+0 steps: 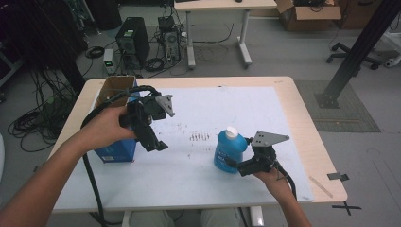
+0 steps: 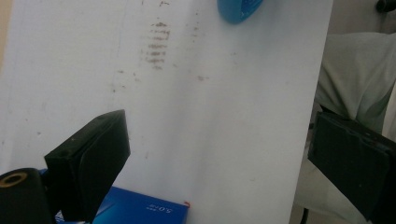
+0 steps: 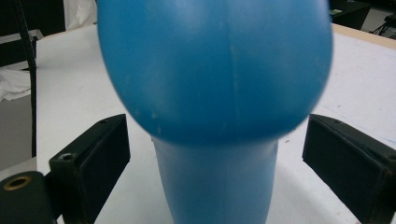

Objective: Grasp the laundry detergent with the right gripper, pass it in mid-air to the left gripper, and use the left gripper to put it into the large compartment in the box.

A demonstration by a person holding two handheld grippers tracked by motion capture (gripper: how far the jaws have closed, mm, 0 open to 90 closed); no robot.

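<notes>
— Where was the bottle (image 1: pixel 229 151)?
— Upright on the bench (image 1: pixel 198 179), between the right hand-held gripper's (image 3: pixel 215 154) jaws, which stood wide apart, not touching it.
— And the left hand-held gripper (image 2: pixel 219 154)?
— Jaws wide apart, empty, raised beside the box (image 1: pixel 116 152).

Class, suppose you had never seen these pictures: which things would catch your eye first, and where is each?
The blue bottle with its white cap stands right of the table's middle, and the right claw sits open around its base. At the left edge a blue box lies under the raised, open left claw.
</notes>
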